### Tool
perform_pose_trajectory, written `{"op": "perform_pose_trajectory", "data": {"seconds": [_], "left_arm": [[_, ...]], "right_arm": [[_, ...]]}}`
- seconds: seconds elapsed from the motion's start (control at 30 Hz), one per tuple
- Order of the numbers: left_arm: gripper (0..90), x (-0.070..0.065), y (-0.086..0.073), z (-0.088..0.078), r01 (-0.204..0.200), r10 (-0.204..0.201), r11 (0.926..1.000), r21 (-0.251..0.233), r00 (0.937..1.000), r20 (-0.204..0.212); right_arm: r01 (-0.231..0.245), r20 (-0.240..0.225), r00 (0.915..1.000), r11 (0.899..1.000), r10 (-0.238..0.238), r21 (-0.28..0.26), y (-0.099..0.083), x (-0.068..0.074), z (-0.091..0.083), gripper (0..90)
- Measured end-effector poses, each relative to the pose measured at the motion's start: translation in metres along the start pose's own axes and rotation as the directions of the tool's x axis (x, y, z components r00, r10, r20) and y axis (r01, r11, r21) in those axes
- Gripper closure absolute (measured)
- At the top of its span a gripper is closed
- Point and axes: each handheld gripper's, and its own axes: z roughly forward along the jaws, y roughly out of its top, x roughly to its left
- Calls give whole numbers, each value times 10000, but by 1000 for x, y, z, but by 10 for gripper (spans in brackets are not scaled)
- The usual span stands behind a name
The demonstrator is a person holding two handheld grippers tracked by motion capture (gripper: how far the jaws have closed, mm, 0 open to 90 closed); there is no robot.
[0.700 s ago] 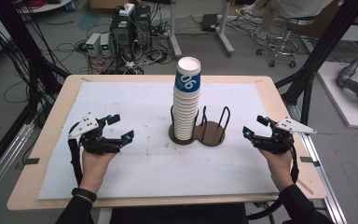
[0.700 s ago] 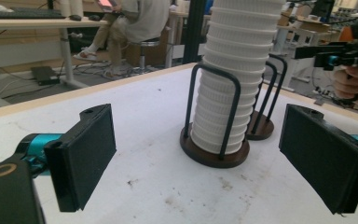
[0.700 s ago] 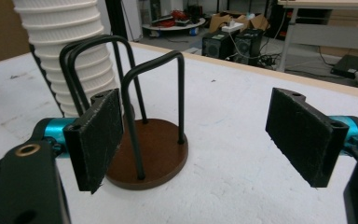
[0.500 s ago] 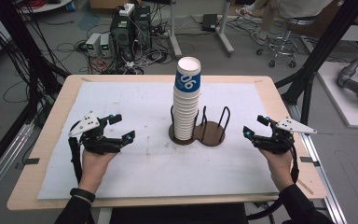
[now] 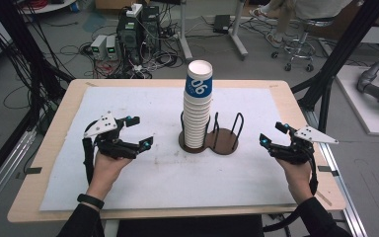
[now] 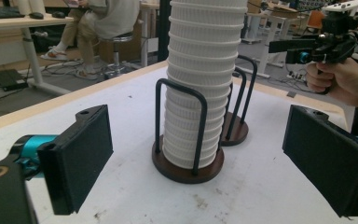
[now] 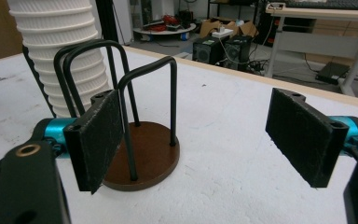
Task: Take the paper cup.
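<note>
I hold my left gripper [image 5: 137,132] above the white mat [image 5: 143,182] on the left part of the table [image 5: 49,133], its jaws spread wide apart with nothing between them. My right gripper [image 5: 275,134] hovers over the right part of the mat, jaws likewise parted and empty. Both grippers point inward toward the cup stack [image 5: 197,106], which stands upright in the left bay of a two-bay holder [image 5: 222,143] near the middle of the table. The holder has round brown bases and black wire loops; the loops of the left bay rise beside the lower cups. The right bay, on the side of my right gripper, holds no cup. The top cup [image 5: 199,79] carries a blue band with white digits. Each gripper is well apart from the stack and the holder. In the left gripper view, the stack [image 6: 200,79] sits between my two black pads [image 6: 81,156], farther off.
</note>
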Motion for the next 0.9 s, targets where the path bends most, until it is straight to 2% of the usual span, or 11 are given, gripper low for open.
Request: {"op": "perform_pose_trajectory", "data": {"seconds": [0.2, 0.5, 0.7, 0.83, 0.9], "left_arm": [[74, 1, 9, 13, 16, -13, 10000, -91, 9996, 300], [73, -1, 21, 44, -176, 168, 9998, 90, 9965, 824], [73, -1, 30, 68, -258, 241, 9995, 165, 9953, 938], [73, -1, 34, 77, -261, 239, 9995, 195, 9945, 1023], [73, 0, 39, 85, -376, 355, 9991, 177, 9935, 1080]], "right_arm": [[34, -44, 10000, 10000, -34, 50, 0, 0, 1, 195], [86, -81, 9999, 10000, -86, 49, 0, 2, 3, 195], [129, -109, 9999, 9999, -129, 46, 0, 2, 4, 195], [153, -133, 9998, 9999, -153, 50, 0, 2, 4, 195], [135, -143, 9998, 9999, -134, 77, 0, 3, 4, 196]]}}
